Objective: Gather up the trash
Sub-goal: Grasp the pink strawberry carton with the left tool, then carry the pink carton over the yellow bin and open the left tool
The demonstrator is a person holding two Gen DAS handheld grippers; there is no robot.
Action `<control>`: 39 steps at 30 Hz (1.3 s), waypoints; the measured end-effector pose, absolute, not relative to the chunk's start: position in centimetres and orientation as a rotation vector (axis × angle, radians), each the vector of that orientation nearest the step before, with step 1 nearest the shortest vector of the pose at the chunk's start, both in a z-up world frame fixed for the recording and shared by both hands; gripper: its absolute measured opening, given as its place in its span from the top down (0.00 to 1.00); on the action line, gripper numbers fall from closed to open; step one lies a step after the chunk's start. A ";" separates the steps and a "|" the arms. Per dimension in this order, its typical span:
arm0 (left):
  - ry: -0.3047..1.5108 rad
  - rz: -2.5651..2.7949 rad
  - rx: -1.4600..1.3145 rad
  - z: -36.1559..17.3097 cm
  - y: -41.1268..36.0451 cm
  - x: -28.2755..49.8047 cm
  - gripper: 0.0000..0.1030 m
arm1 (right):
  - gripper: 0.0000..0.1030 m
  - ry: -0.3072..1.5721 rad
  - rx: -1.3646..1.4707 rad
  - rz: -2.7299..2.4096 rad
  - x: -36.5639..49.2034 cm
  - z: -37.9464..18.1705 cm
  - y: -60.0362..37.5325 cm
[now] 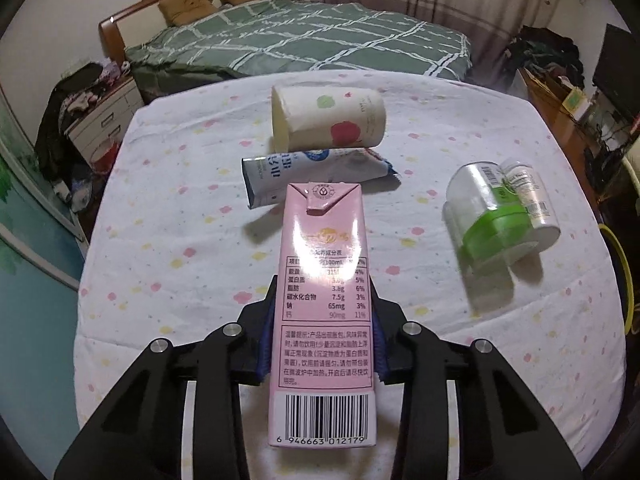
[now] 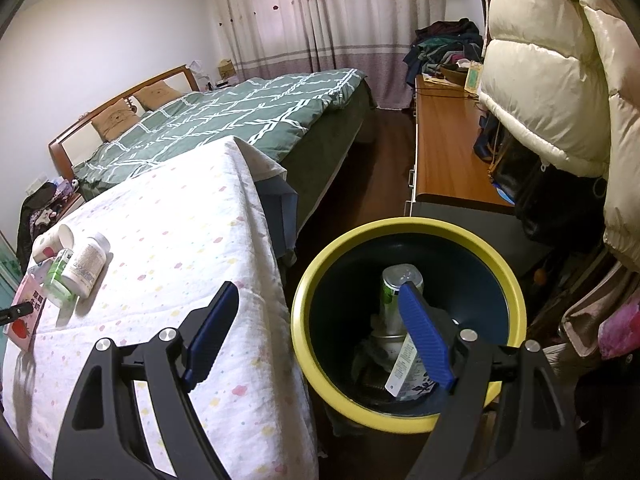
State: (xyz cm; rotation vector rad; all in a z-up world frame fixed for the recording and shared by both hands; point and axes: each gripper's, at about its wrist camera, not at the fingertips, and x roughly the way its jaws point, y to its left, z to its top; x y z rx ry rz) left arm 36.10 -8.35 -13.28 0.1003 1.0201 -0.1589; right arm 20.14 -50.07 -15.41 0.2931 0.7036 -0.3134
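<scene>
Left wrist view
- left tool (image 1: 322, 340): blue pads clamped on both sides of the pink carton (image 1: 324, 300), no gap visible
- pink carton: long axis pointing away from camera, barcode end nearest, folded top farthest
- table (image 1: 160, 260): white cloth with pastel dots
- paper cup (image 1: 328, 118): on its side, far end of table
- flattened blue-white pouch (image 1: 320, 172): just in front of cup, just beyond carton top
- clear jar with green band (image 1: 486, 216): on its side, right of carton, touching white bottle (image 1: 530, 196)

Right wrist view
- right tool (image 2: 320, 332): blue pads wide apart, nothing between them, one over table edge, other over bin
- bin (image 2: 408, 416): yellow rim, dark inside, on floor beside table
- bin contents: green-white can (image 2: 394, 292) upright, other packaging beneath, details unclear
- pink carton (image 2: 26, 312): far left edge
</scene>
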 end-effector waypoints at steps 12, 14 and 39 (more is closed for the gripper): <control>0.888 -0.401 0.203 -7.9 -15.8 27.7 0.64 | 0.25 0.687 0.299 -0.315 18.6 -15.1 -50.3; 0.872 -0.467 0.225 -7.1 -18.1 26.7 0.64 | 0.25 0.678 0.307 -0.321 17.8 -15.0 -50.7; 0.944 -0.934 0.405 -11.4 -54.5 24.1 0.64 | 0.25 0.603 0.315 -0.543 4.1 -13.5 -55.9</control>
